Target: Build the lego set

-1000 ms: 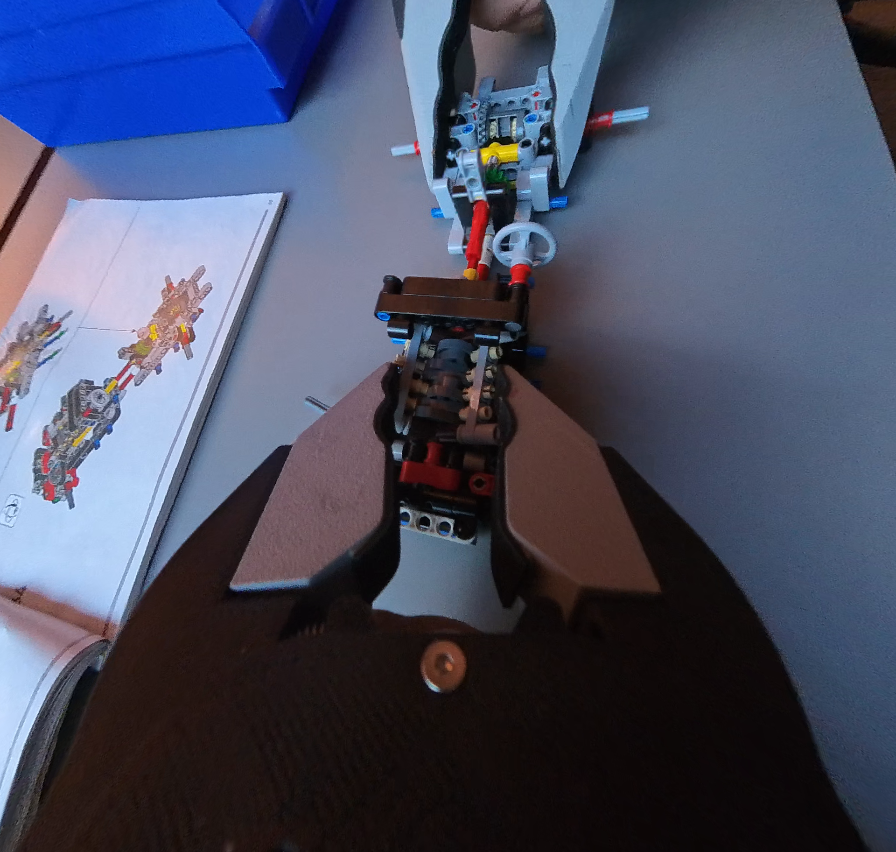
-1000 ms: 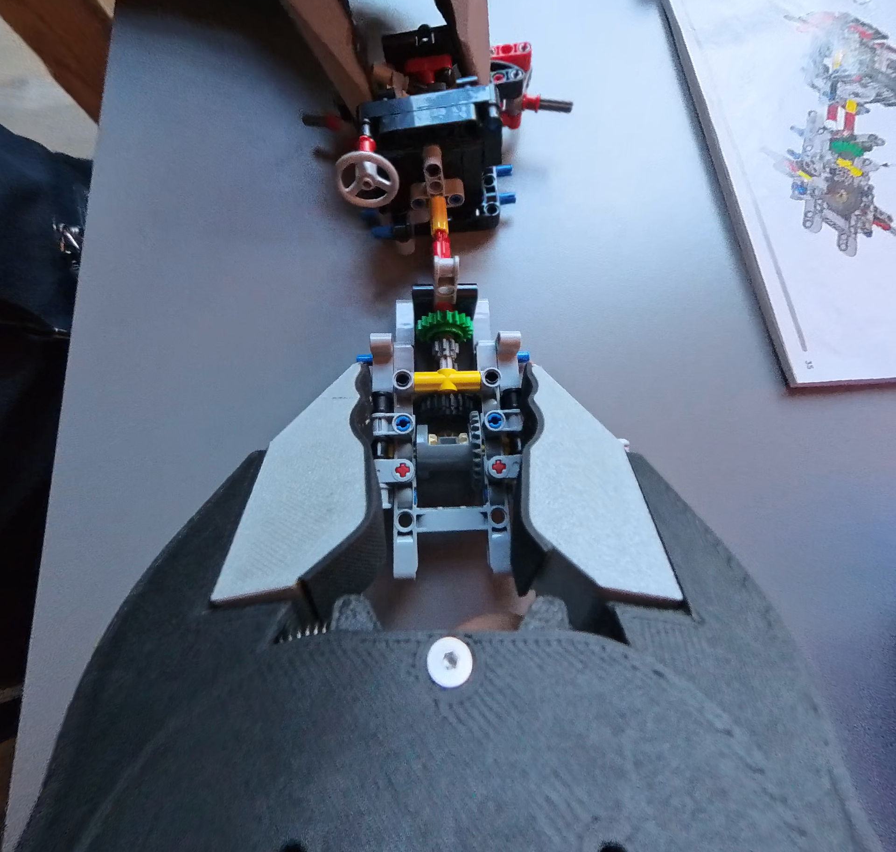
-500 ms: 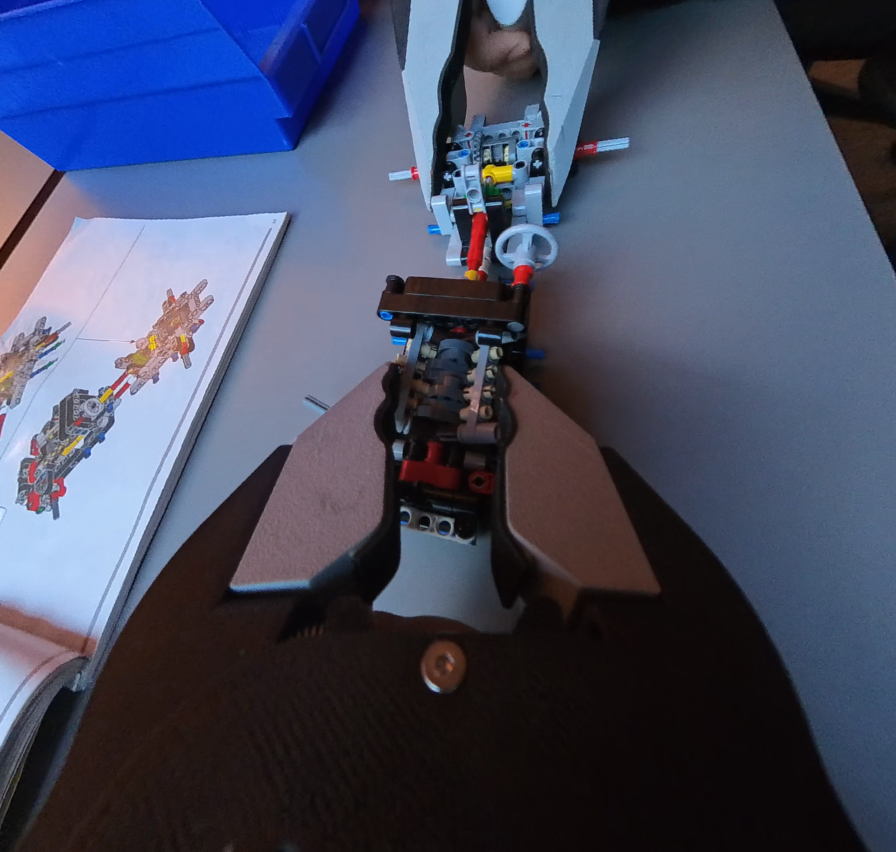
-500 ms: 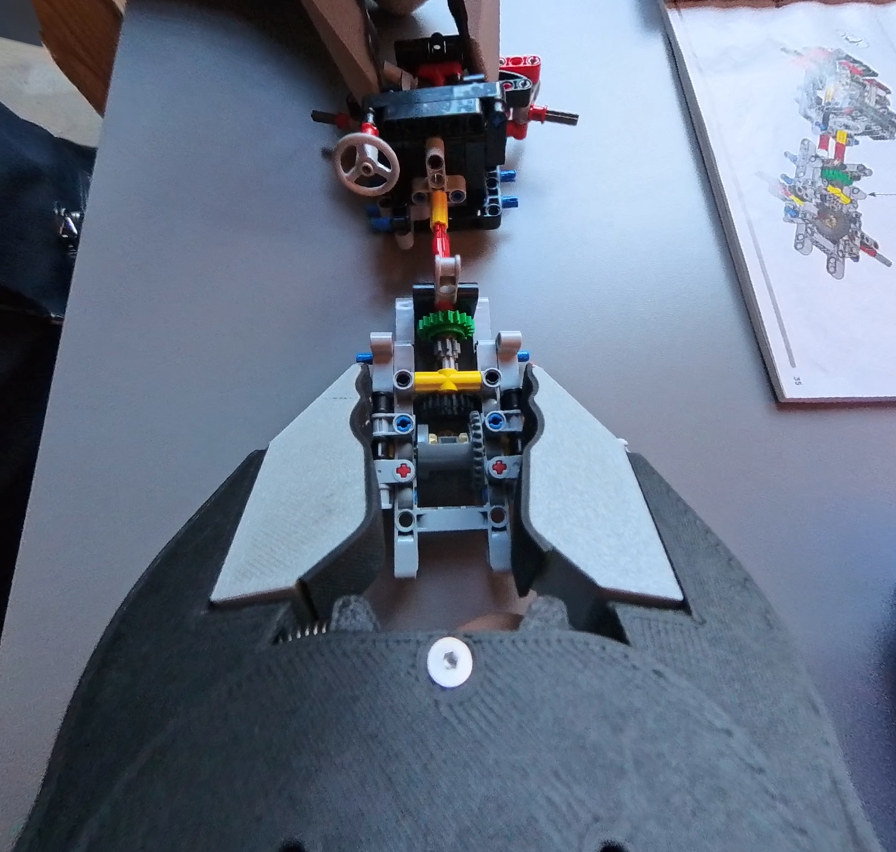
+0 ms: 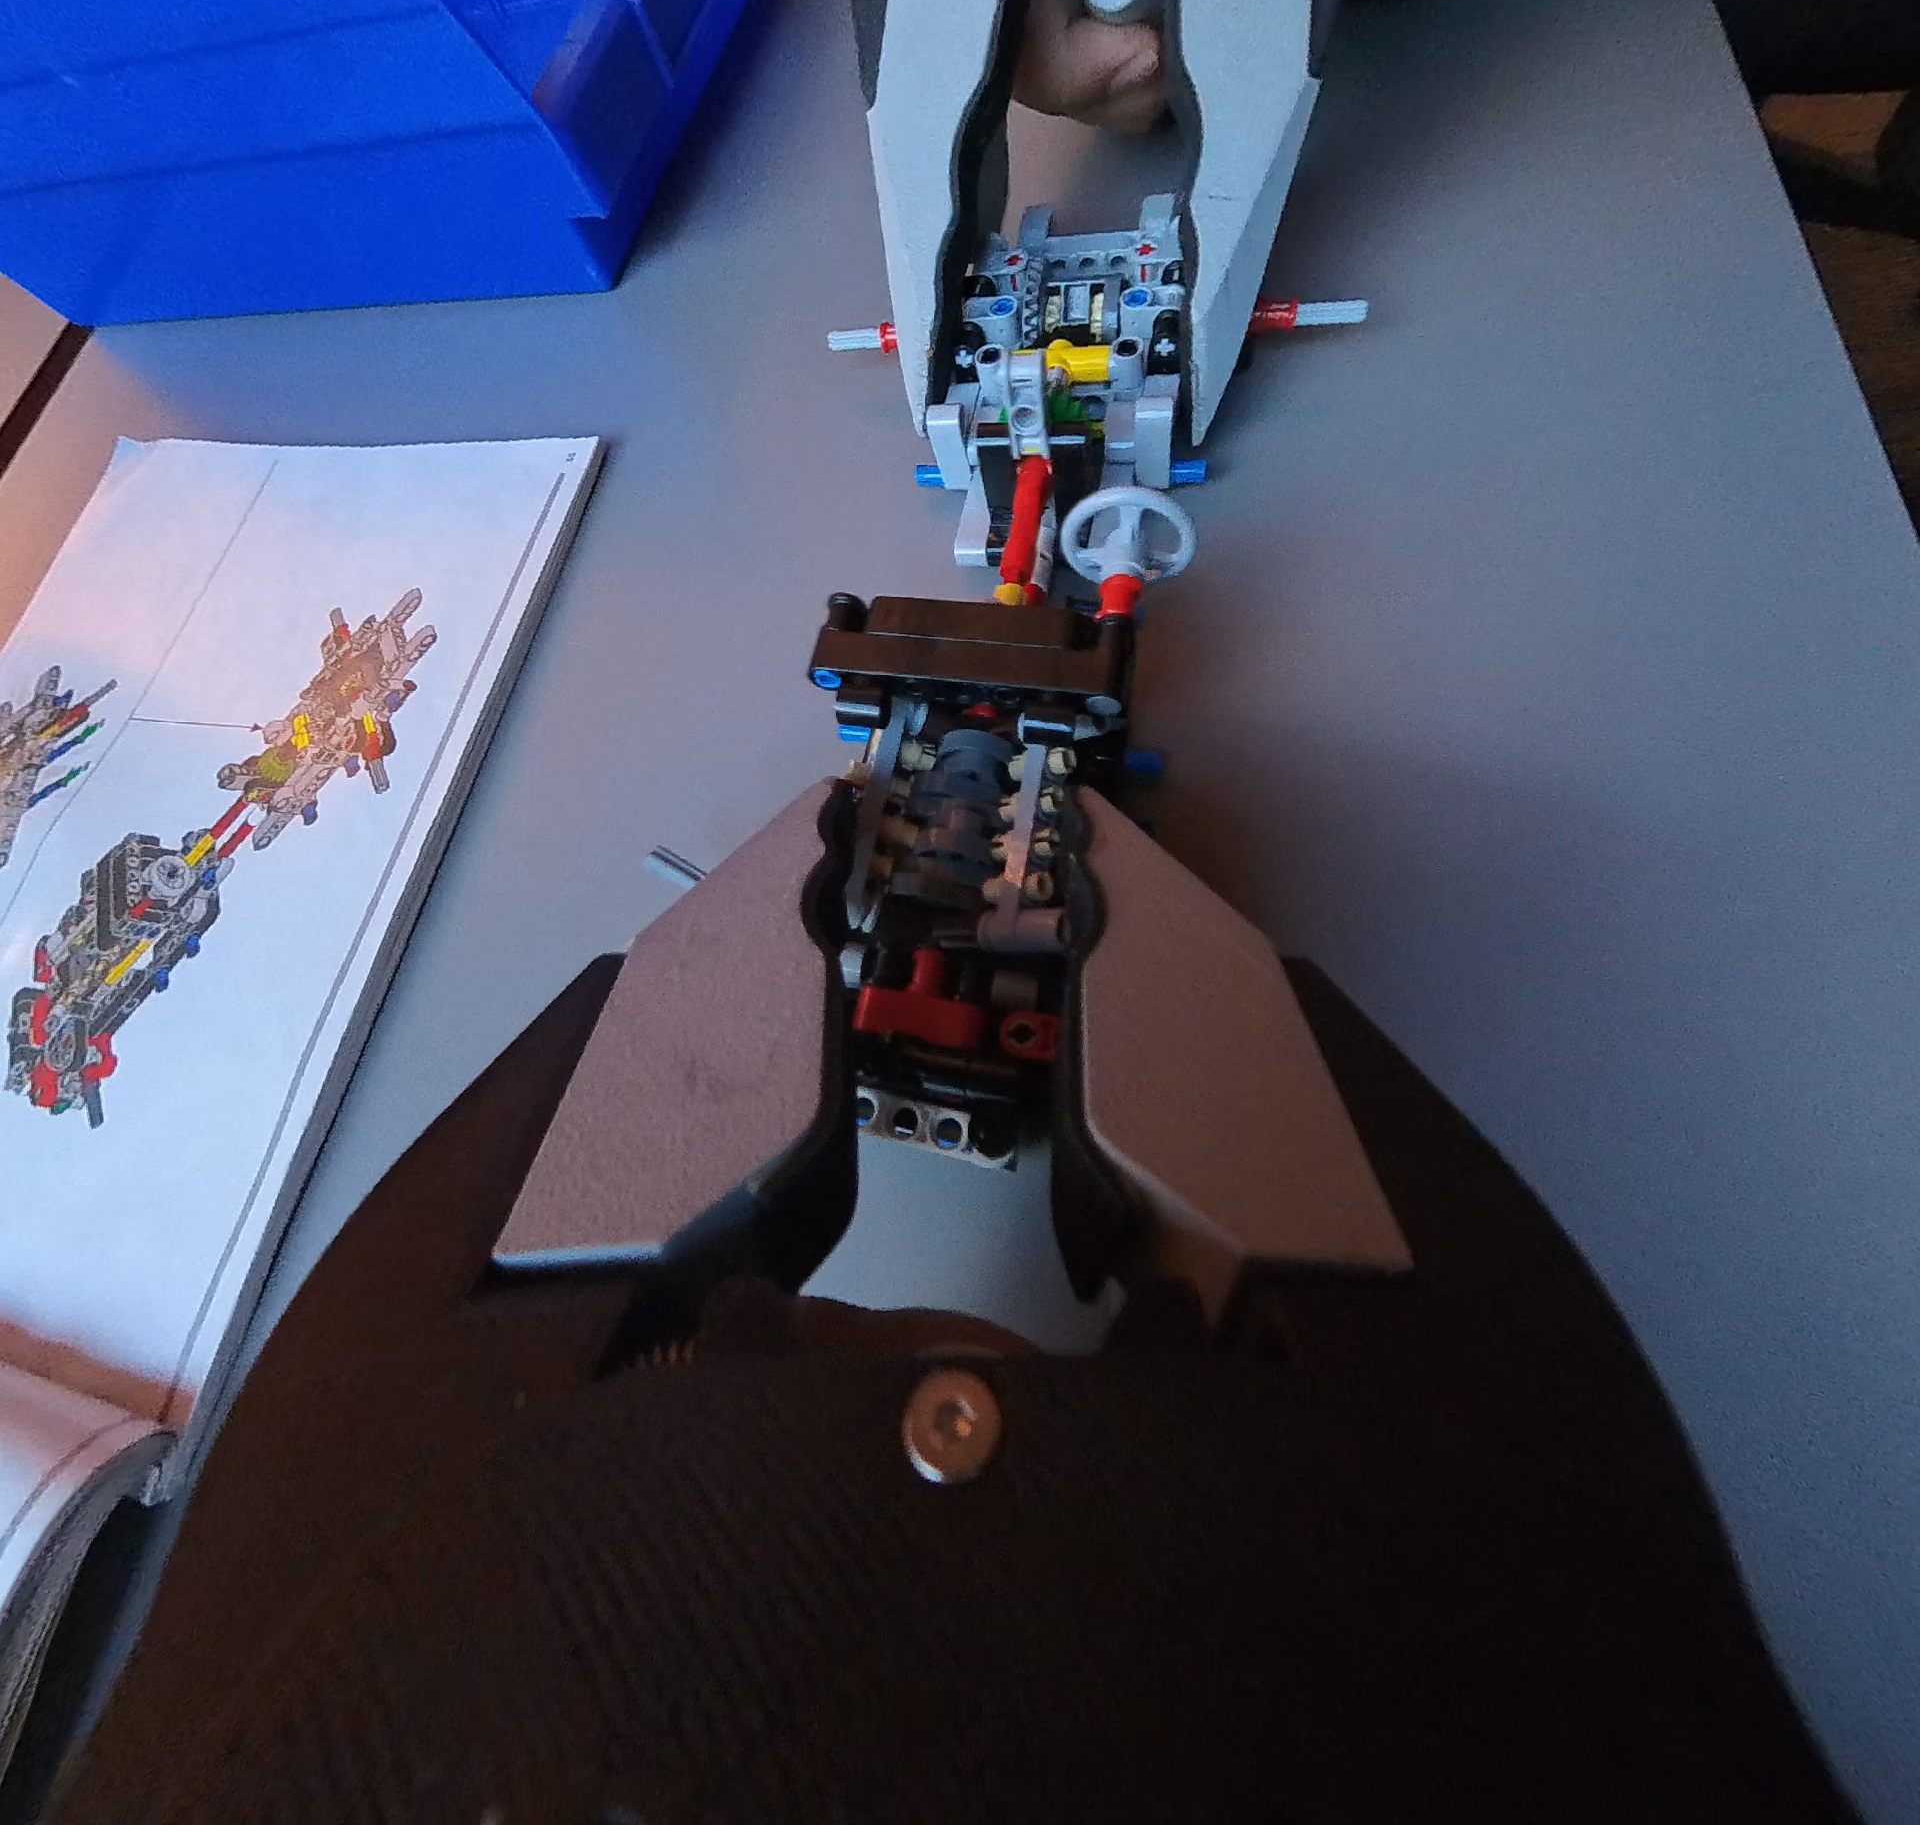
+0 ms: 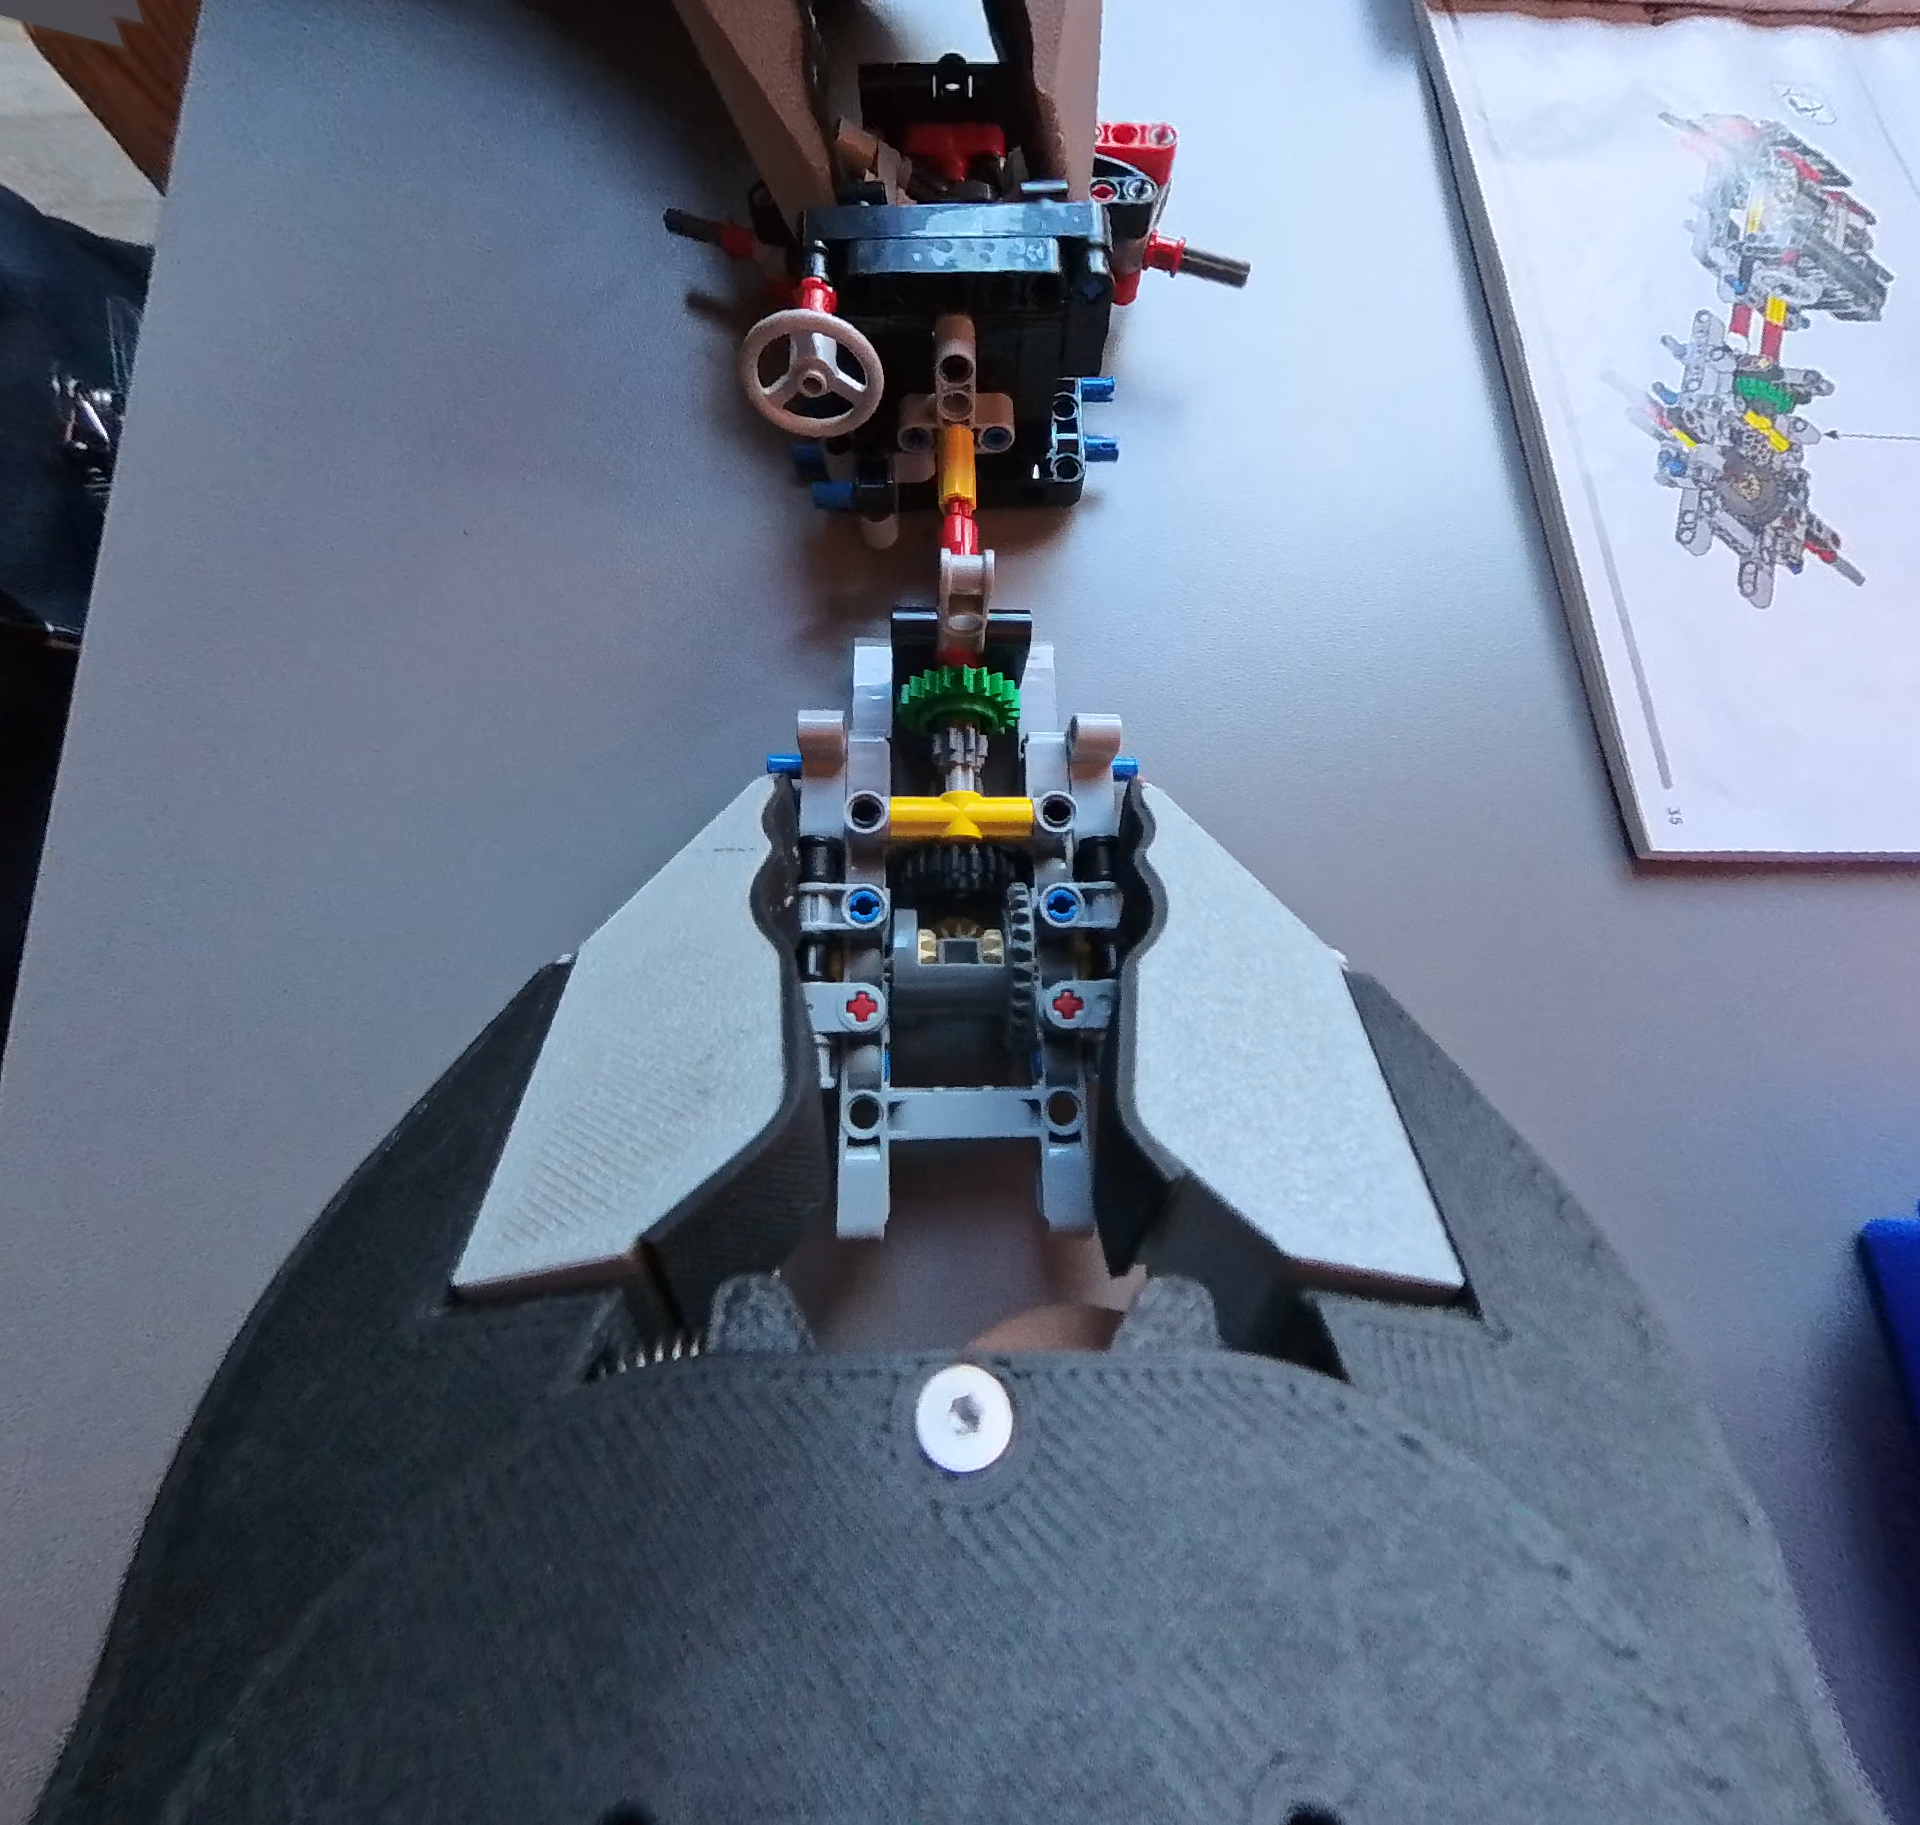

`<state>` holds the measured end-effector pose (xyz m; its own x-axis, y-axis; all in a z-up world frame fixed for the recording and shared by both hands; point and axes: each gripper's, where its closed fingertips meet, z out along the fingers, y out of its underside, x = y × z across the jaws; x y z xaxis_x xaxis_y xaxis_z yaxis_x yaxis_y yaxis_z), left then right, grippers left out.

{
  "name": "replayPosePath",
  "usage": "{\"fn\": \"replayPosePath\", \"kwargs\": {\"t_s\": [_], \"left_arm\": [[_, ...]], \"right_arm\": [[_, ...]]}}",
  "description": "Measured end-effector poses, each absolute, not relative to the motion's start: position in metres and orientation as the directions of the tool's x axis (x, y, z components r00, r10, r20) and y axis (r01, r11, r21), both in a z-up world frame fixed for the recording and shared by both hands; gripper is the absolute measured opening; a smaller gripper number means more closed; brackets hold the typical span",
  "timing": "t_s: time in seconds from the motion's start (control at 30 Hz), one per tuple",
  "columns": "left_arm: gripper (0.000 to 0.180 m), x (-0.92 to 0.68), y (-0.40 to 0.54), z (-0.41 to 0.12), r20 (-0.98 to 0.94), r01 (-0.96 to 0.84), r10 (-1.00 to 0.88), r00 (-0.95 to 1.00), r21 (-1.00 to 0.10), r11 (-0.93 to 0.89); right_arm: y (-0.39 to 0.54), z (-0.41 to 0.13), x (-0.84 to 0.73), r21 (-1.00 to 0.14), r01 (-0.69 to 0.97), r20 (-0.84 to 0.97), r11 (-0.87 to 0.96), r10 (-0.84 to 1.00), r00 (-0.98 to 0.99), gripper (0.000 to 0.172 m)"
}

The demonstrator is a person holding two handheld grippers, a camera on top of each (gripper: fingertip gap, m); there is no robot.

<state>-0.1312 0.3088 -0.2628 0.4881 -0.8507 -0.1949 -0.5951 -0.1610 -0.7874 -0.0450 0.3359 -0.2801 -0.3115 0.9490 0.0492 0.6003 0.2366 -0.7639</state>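
Here | left gripper (image 5: pixel 951 840) clamps the black brick model (image 5: pixel 971 653) | right gripper (image 6: pixel 951 840) clamps the grey gear frame (image 6: pixel 961 954) | both look light, rigid, snap-apart: hold by side beams.

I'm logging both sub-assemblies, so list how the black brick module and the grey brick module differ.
The black module is mostly black and carries a steering wheel; the grey module is light grey, with a green gear. The left tongs clamp the black one; the right tongs clamp the grey. Both rest on the table, end to end.
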Motion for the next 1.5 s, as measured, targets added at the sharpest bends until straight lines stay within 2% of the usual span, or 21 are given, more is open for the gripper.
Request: {"fn": "replayPosePath", "kwargs": {"t_s": [0.3,0.63,0.87,1.5], "left_arm": [[0.037,-0.129,0.309,-0.261,-0.208,-0.591,-0.882,0.423,-0.801,-0.095],[0.036,-0.127,0.31,-0.264,-0.172,-0.593,-0.83,0.53,-0.775,-0.218],[0.036,-0.125,0.312,-0.264,-0.168,-0.608,-0.864,0.475,-0.772,-0.183],[0.036,-0.119,0.315,-0.264,-0.174,-0.614,-0.831,0.529,-0.754,-0.233]], "right_arm": [[0.335,-0.279,-0.043,-0.774,0.575,0.057,0.264,0.934,-0.352,0.059],[0.338,-0.28,-0.044,-0.768,0.585,0.059,0.262,0.938,-0.342,0.059],[0.337,-0.28,-0.042,-0.766,0.583,0.053,0.271,0.93,-0.363,0.059],[0.341,-0.28,-0.04,-0.762,0.591,0.047,0.263,0.934,-0.354,0.059]]}}
